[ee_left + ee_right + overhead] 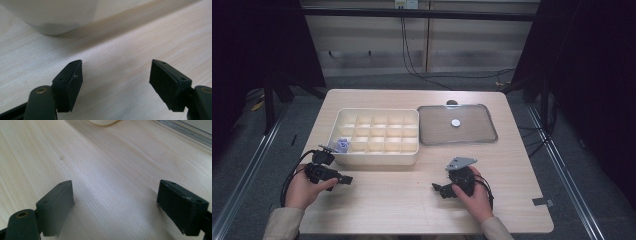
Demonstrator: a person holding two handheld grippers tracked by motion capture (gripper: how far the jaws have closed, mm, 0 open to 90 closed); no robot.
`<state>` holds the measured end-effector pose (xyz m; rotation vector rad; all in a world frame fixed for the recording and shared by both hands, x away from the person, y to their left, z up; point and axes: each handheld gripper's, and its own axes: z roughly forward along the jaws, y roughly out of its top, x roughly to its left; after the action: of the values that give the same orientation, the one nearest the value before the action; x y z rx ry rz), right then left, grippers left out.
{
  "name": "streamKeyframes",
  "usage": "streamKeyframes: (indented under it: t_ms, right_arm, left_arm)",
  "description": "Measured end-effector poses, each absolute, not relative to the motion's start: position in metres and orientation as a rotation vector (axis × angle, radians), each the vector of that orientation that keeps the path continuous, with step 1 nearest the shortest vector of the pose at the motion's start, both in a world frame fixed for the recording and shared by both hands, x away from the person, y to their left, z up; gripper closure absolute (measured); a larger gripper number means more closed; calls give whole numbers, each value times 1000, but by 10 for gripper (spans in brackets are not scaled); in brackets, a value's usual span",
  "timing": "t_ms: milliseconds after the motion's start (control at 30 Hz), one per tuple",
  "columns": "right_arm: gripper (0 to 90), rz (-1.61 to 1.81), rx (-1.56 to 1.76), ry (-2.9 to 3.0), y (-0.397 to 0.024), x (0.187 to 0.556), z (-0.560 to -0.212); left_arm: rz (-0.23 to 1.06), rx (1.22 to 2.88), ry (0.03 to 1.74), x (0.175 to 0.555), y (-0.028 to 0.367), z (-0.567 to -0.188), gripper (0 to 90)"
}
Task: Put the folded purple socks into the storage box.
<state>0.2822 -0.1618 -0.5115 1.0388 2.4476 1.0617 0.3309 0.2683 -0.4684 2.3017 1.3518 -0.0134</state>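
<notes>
Two grippers sit low over the table [412,200] in the high view: left gripper [346,179] just beside the divided organizer box [377,156], right gripper [438,189] nearer us. A purple item [342,144] lies in the box's near-left compartment; a lid [457,125] rests w/ a white disc [455,122] on it.

Left gripper view: jaws apart, nothing btwn them, box corner [57,17] ahead.

Right gripper view: jaws apart, empty.

We judge we're btwn picks; next move likely needs a reach toward the disc.
</notes>
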Motion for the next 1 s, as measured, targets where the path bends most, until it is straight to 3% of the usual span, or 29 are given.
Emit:
streamKeyframes:
  t_ms: [400, 1000]
  right_arm:
    - [133, 1059, 1043, 2449, -161, 282, -511]
    - [133, 1061, 1037, 2448, -161, 282, -511]
  left_arm:
    - [2, 2276, 1333, 327, 265, -476, 264]
    - [214, 2269, 1200, 306, 254, -487, 193]
